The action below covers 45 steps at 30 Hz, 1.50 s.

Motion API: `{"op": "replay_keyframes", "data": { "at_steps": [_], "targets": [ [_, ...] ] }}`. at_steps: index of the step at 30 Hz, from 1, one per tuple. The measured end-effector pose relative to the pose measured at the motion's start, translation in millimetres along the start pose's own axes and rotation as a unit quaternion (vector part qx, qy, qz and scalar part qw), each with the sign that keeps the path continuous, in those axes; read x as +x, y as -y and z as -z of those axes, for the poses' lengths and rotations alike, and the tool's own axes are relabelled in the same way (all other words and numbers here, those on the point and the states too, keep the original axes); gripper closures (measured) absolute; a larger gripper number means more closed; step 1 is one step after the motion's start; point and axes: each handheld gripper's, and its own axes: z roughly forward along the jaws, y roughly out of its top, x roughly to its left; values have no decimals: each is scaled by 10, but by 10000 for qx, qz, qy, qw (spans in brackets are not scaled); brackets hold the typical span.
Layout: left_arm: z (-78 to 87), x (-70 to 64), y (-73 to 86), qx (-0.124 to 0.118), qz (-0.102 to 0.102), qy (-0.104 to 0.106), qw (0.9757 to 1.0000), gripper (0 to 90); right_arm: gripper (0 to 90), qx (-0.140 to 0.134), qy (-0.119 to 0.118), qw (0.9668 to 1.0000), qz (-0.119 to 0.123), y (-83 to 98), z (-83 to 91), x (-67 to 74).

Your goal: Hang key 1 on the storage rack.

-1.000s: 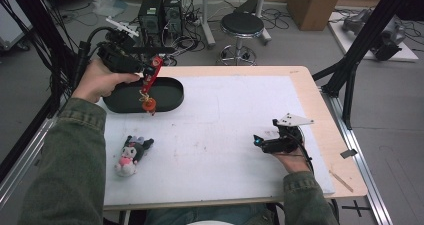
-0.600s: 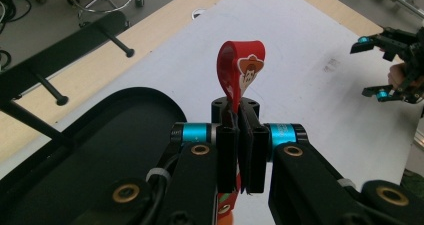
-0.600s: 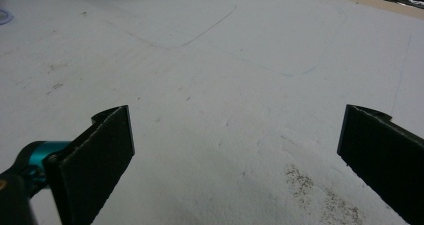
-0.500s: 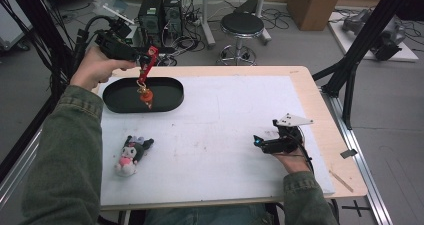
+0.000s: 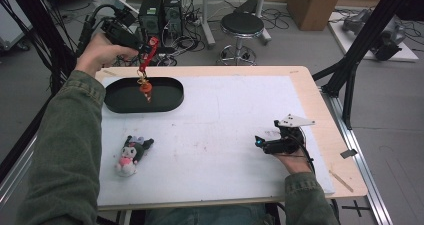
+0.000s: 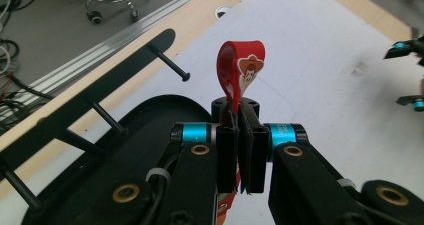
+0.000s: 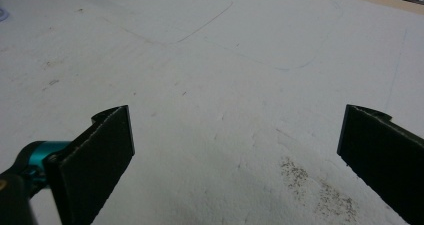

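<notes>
While the right gripper (image 5: pixel 260 142) rests lower right on the white mat (image 5: pixel 230 115) with jaws wide and empty, plush toy (image 5: pixel 131 154) lower left, black oval tray (image 5: pixel 120 101) farther back, left gripper (image 5: pixel 142 46) upper left, jaws clamped on red strap keychain (image 5: pixel 148 60) dangling over tray.

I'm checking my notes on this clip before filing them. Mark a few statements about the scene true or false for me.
1. The left claw is shut on the red strap. True.
2. The charm on the strap hangs above the black oval tray. True.
3. The right claw grips the plush toy. False: its jaws stand open above the bare white mat.
4. The plush toy lies in the tray. False: it lies on the mat, apart from the tray and nearer the person.
</notes>
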Motion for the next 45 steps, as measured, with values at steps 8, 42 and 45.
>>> {"op": "replay_keyframes", "data": {
  "at_steps": [8,42,45],
  "targets": [
    [-46,107,-184,-131,14,-83,9999,868,6,18,52,10000,-28,28,37,-7],
    [-225,624,-270,-717,631,-277,9950,535,6,278,217,9994,63,110,82,-9],
    [-245,584,-205,-449,299,-324,9980,281,7,311,201,9993,56,109,71,-11]
  ]
}}
